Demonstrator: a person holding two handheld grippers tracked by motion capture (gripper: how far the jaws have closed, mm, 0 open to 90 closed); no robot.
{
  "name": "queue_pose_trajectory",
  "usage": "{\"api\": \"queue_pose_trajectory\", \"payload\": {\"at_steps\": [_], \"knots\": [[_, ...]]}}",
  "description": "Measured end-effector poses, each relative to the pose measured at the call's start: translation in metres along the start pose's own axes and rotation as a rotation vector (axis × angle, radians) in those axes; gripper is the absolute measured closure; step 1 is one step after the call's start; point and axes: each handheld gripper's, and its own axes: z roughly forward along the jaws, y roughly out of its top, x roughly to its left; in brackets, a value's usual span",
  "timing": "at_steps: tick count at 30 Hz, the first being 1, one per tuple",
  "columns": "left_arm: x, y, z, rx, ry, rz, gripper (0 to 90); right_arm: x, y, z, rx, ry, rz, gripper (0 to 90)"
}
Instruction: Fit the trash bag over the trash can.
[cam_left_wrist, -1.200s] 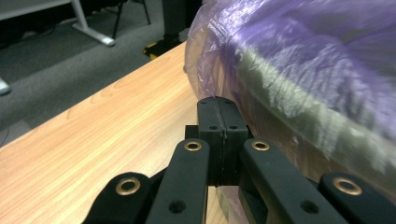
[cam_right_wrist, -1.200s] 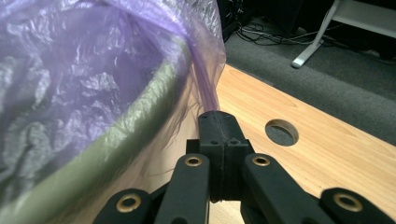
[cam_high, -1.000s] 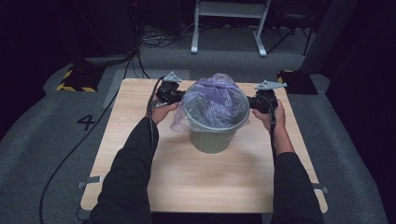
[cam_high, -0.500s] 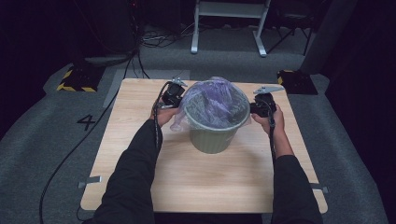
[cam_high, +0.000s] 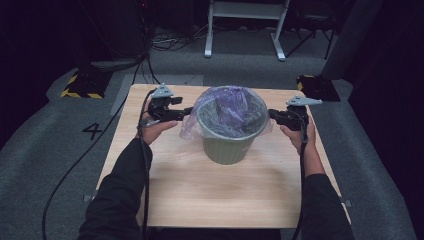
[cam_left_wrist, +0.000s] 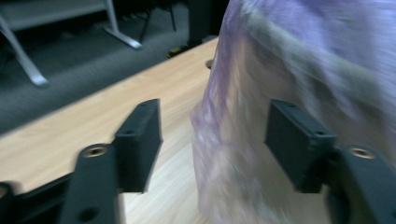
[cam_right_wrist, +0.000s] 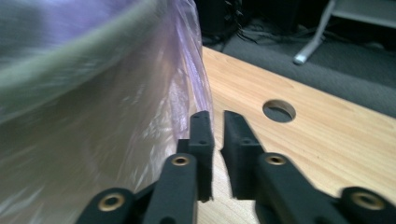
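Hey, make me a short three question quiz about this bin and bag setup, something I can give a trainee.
1. True or false: the purple bag lines the green bin.
2. Which gripper has its jaws wider apart? A) left gripper B) right gripper
3. What lies between the left gripper's jaws?

Key:
1. True.
2. A; its jaws have just been opening, and the right gripper's too, to a narrow gap.
3. A loose fold of the purple bag, which neither pad presses.

Obstacle: round grey-green plastic bin lined with a translucent purple plastic bag, centre of light wooden tabletop. Free passage: bare tabletop in front, behind, and along both sides.
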Motion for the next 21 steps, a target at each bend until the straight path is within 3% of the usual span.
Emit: {"api": "queue_pose_trajectory", "payload": {"at_steps": [2, 7, 10, 14, 21], "knots": [[-0.002, -0.004, -0.017, -0.03, -0.01, 0.018, 26.1, -0.001, 0.0, -0.007, -0.003, -0.024, -0.005, 69.6], [-0.02, -0.01, -0.052, -0.099, -0.105, 0.091, 19.8, -0.002, 0.0, -0.026, -0.031, -0.01, -0.04, 47.1], [-0.035, -0.016, -0.064, -0.097, -0.165, 0.128, 17.5, 0.004, -0.001, -0.045, -0.05, 0.001, -0.109, 38.7], [-0.057, -0.026, -0.065, -0.06, -0.189, 0.17, 16.5, 0.023, -0.005, -0.065, -0.053, 0.013, -0.228, 28.1], [-0.078, -0.031, -0.043, 0.006, -0.142, 0.237, 16.4, 0.068, -0.014, -0.068, -0.054, -0.03, -0.388, 21.8]]}}
